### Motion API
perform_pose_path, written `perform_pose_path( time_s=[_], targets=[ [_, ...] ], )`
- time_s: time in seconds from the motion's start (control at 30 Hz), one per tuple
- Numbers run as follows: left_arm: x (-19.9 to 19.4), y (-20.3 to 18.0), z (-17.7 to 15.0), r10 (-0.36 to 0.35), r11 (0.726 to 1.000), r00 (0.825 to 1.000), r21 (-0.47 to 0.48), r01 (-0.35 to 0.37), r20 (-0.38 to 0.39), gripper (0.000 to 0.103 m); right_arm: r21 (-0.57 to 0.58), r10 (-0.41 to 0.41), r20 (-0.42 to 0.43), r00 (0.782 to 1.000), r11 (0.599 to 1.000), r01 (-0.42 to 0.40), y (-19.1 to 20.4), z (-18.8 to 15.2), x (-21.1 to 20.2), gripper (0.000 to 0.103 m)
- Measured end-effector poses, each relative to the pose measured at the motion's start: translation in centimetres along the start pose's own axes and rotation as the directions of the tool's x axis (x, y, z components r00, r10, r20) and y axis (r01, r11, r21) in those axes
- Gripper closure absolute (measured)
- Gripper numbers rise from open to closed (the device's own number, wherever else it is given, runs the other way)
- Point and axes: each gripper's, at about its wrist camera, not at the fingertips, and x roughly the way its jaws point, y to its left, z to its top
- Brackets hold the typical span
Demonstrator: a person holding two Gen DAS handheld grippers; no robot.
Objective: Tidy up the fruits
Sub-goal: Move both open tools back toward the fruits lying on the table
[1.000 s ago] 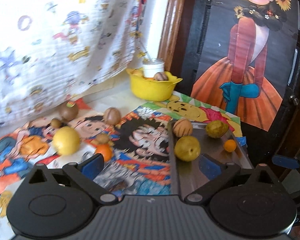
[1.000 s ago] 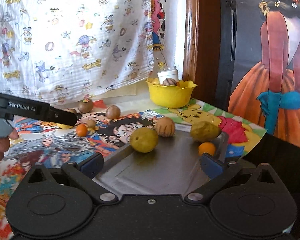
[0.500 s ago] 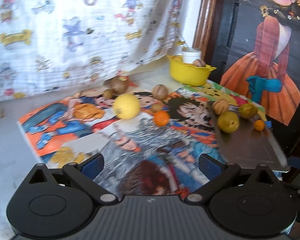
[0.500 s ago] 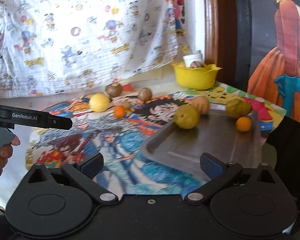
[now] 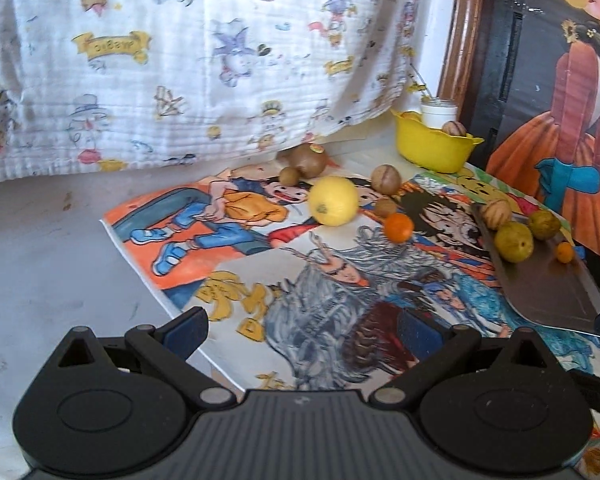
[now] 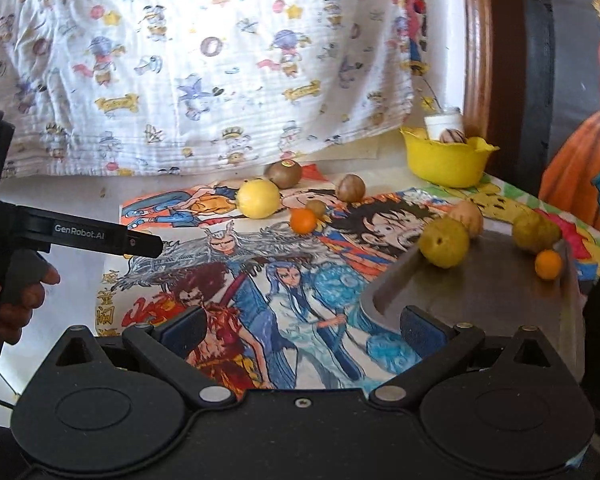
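Observation:
A metal tray at the right holds a green-yellow fruit, a tan fruit, a second greenish fruit and a small orange. On the cartoon mat lie a lemon, an orange, walnuts and kiwis. My left gripper is open and empty above the mat's near edge. My right gripper is open and empty, near the tray's corner.
A yellow bowl with a white jar and a nut stands at the back by the wooden frame. A printed cloth hangs behind. The left gripper's body shows at the left of the right wrist view.
Both grippers have pulled back and to the left, away from the tray. The fruits have not moved. Both stay open and empty.

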Motion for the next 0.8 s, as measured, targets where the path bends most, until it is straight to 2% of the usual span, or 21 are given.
perform_pose_path(
  time_s=[0.5, 0.8],
  targets=[
    [1.6, 3.4, 2.8, 0.063, 0.998, 0.997, 0.020, -0.064, 0.046, 0.000, -0.124, 0.027, 0.067, 0.997, 0.992, -0.018, 0.8, 6.4, 3.1, 0.001],
    [2.6, 3.2, 4.1, 0.039, 0.998, 0.997, 0.053, -0.042, 0.069, 0.000, -0.145, -0.009, 0.048, 0.999, 0.989, 0.016, -1.0, 7.9, 4.9, 0.001]
  ],
)
